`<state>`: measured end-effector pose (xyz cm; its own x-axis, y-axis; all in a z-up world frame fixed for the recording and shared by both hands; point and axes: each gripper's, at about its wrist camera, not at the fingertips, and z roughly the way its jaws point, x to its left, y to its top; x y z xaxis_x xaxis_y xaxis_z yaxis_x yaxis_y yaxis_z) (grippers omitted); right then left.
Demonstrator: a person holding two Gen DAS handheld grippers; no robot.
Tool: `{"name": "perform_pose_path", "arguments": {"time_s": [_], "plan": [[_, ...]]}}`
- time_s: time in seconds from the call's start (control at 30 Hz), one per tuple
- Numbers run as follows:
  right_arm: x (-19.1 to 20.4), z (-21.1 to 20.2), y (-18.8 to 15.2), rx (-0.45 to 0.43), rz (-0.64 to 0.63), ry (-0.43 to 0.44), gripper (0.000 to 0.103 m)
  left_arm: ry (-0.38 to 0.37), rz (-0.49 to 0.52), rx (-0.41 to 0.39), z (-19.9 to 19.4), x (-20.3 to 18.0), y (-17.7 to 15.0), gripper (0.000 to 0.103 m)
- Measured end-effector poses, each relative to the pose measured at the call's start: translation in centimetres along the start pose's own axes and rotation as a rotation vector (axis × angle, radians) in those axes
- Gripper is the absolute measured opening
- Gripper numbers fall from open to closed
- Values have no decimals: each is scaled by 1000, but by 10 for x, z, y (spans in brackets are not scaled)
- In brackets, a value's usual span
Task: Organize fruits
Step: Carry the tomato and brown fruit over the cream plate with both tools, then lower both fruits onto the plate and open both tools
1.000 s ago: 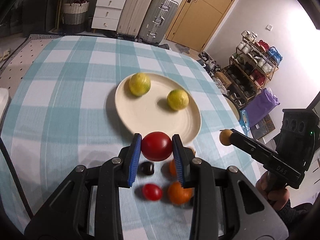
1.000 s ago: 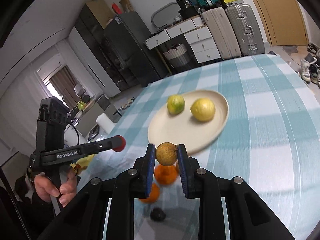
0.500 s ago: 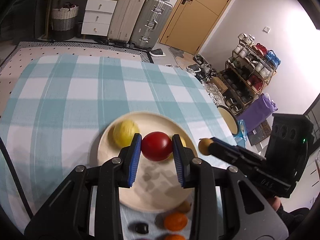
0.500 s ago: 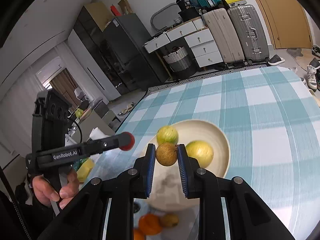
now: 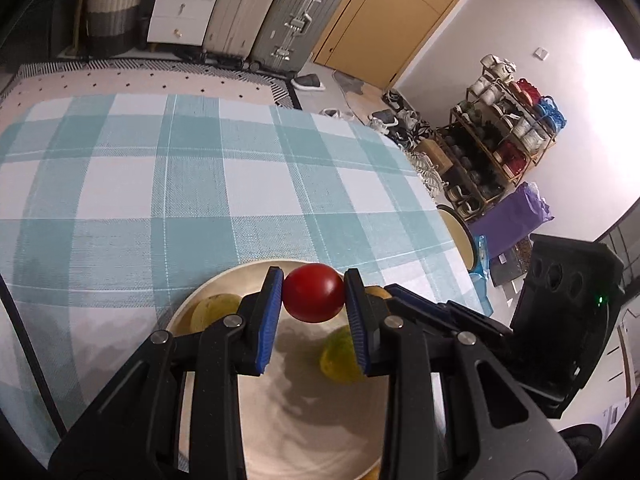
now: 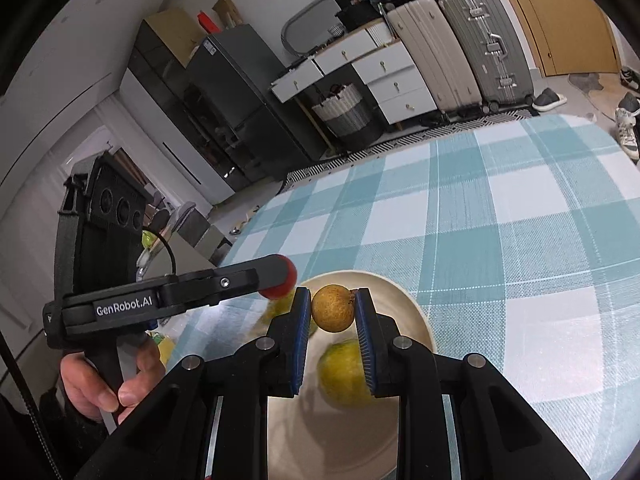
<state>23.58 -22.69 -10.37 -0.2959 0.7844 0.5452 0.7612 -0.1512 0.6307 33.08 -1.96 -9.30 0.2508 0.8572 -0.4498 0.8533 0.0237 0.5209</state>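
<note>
Left claw (image 6: 280,280), marked "GenRobot.AI", grips red tomato (image 5: 313,293).

The plate (image 5: 224,280) is sitting on the checked tablecloth (image 5: 160,184), near its close edge. Two citrus fruits (image 5: 338,356) are lying in the plate, one at its left side, one toward its right. The left gripper (image 5: 313,300) is holding a tomato (image 5: 313,293) above the plate. The right gripper (image 6: 333,312), just beside it, is holding a small round fruit (image 6: 333,309) over the same plate.
</note>
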Motion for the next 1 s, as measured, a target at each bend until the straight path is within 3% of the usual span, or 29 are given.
{"name": "perform_pose_path", "arguments": {"time_s": [0.5,0.53,0.6,0.63,0.67,0.9,1.0], "plan": [[-8,23,-2,37,-30,-35,24,-34,-63,56,33,9,2,28],[-7,24,-1,39,-34,-41,25,-34,-72,54,32,10,2,28],[-6,23,-1,33,-35,-51,39,-30,-72,45,27,9,2,30],[-6,20,-1,22,-31,-44,52,-32,-72,41,24,8,2,35],[-6,16,-1,10,-26,-36,57,-35,-70,36,20,7,2,37],[-3,-14,-5,-38,-1,-41,60,-39,-67,-10,-18,-6,-3,49],[4,-31,-10,-62,-11,-50,64,-29,-59,-28,-35,-12,-11,49]]}}
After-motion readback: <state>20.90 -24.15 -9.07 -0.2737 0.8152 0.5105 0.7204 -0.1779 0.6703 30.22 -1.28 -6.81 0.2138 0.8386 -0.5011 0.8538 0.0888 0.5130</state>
